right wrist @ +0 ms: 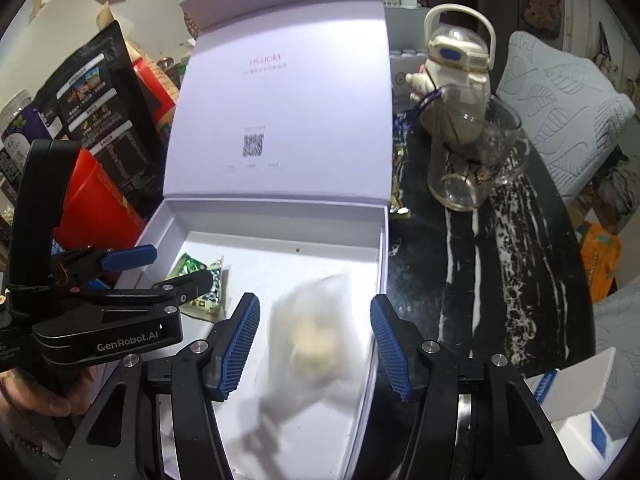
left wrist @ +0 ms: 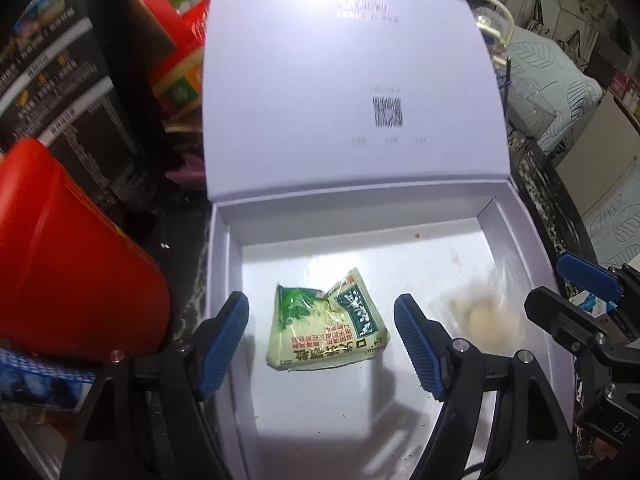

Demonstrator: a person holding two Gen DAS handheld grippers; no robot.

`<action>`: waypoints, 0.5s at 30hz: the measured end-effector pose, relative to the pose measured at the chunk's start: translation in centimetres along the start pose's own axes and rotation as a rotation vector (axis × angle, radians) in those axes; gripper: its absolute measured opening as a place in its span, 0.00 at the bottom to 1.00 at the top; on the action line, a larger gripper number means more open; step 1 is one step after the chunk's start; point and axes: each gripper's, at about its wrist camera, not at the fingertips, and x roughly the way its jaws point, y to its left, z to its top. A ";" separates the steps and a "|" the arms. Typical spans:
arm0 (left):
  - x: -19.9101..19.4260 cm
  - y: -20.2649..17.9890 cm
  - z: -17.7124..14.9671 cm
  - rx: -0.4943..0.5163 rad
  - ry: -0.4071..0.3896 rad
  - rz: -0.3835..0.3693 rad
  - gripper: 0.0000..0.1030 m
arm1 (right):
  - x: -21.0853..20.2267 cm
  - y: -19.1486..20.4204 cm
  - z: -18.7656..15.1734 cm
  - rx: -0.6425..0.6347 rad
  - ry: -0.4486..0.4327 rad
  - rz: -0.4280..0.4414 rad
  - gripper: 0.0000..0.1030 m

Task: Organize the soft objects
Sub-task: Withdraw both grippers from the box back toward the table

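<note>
- Both tongs apart, clamping nothing: left gripper (left wrist: 320, 322) over green packet (left wrist: 326, 322), right gripper (right wrist: 314, 338) over blurry clear bag (right wrist: 310, 336).
- I judge both drops into white box (right wrist: 276, 210) are finishing.
- Next I back out and look for more soft items.

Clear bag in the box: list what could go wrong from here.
1. The clear bag shows blurred between the open right claw, so it may land unevenly against the box wall.
2. The glass stands near the box; a wide swing could tip it.
3. The left claw straddles the green packet and could drag it.
</note>
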 end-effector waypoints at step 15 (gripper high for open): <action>-10.6 0.8 -1.7 0.006 -0.214 -0.033 0.73 | -8.0 2.9 0.3 -0.024 -0.146 -0.036 0.56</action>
